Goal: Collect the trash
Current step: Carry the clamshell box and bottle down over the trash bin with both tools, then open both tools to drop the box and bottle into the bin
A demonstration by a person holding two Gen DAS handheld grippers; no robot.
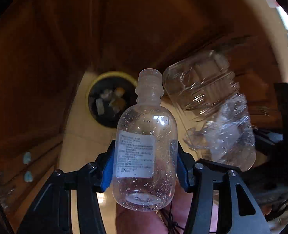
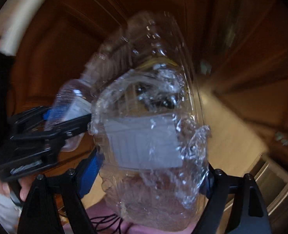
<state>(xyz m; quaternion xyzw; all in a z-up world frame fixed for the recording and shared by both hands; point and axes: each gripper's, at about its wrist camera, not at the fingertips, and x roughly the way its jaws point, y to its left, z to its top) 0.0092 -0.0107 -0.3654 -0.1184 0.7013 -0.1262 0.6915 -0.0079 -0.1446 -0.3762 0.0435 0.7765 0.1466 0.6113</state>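
Between the blue-padded fingers (image 1: pixel 107 167) of the left gripper (image 1: pixel 144 165) a small clear bottle (image 1: pixel 144 152) is clamped at mid-body, across its white label, cap pointing away towards the far floor. Beyond it, on the pale floor (image 1: pixel 79 142), a yellow-rimmed bin (image 1: pixel 105 77) is seen, already holding scraps. To the right, a larger crushed bottle (image 1: pixel 212 105) is held up beside the small one; in the right wrist view it (image 2: pixel 149 132) fills the frame, gripped low on its body by the right gripper (image 2: pixel 153 173), whose fingers are closed on it.

Both bottles are judged light and nearly empty. The small one looks stiff and smooth, with droplets inside, so a hold on the labelled waist is thought least likely to slip. The crushed one looks thin and springy: it may buckle or twist under pressure, so a firm pinch across a flattened, creased section is advised. Dark wooden cabinets (image 1: pixel 46 58) surround the floor.
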